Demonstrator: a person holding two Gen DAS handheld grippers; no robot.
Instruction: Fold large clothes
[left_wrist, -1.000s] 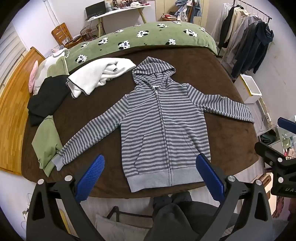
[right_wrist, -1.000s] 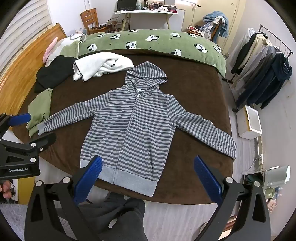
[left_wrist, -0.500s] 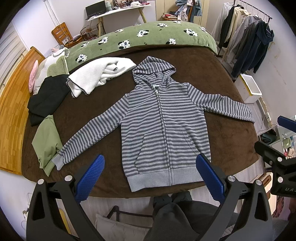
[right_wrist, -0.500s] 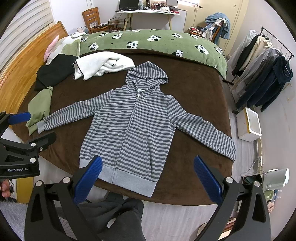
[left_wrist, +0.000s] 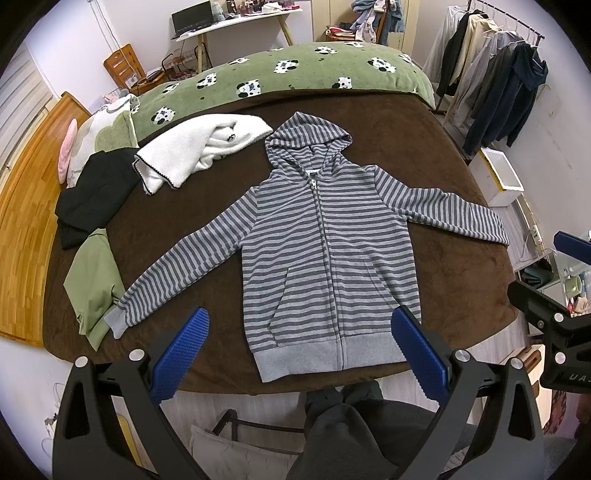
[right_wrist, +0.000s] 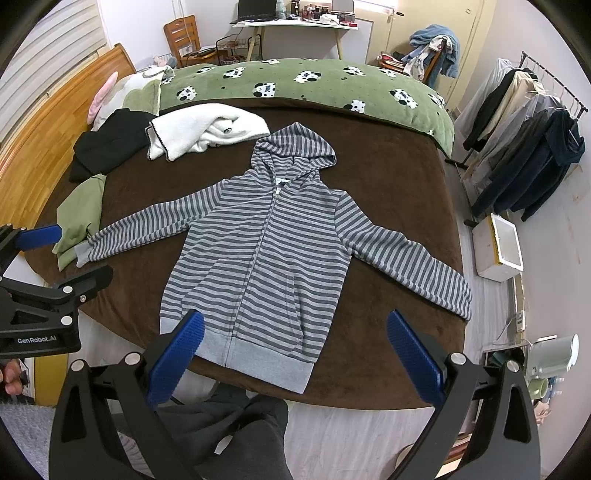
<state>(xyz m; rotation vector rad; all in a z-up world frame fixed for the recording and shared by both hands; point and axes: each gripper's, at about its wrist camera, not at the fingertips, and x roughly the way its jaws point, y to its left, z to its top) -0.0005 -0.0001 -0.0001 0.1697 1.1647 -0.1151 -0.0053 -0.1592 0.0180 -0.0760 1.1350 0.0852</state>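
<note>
Left wrist view: striped zip hoodie (left_wrist: 325, 236) spread flat, front up, on the brown bedspread (left_wrist: 388, 140), hood toward the green panda blanket (left_wrist: 295, 79), both sleeves stretched out to the sides, hem at the near edge of the bed; left gripper (left_wrist: 301, 352) spread wide, hovering over the hem, pinching nothing; blue pads (left_wrist: 181, 354) well apart; right gripper (left_wrist: 546, 280) poking in at the right edge. Right wrist view: same hoodie (right_wrist: 266, 251) from a bit further right; right gripper (right_wrist: 291, 358) also wide open above the near edge, nothing held; left gripper (right_wrist: 44, 266) visible off to the left, near the sleeve cuff. Off to the headboard side: white fleece garment (left_wrist: 199, 147), black garment (left_wrist: 96, 192), light green garment (left_wrist: 94, 284) touching the cuff. Clothes rack (right_wrist: 524, 140) with jackets by the far wall; white box (right_wrist: 498, 247) on the floor beside the bed.
</note>
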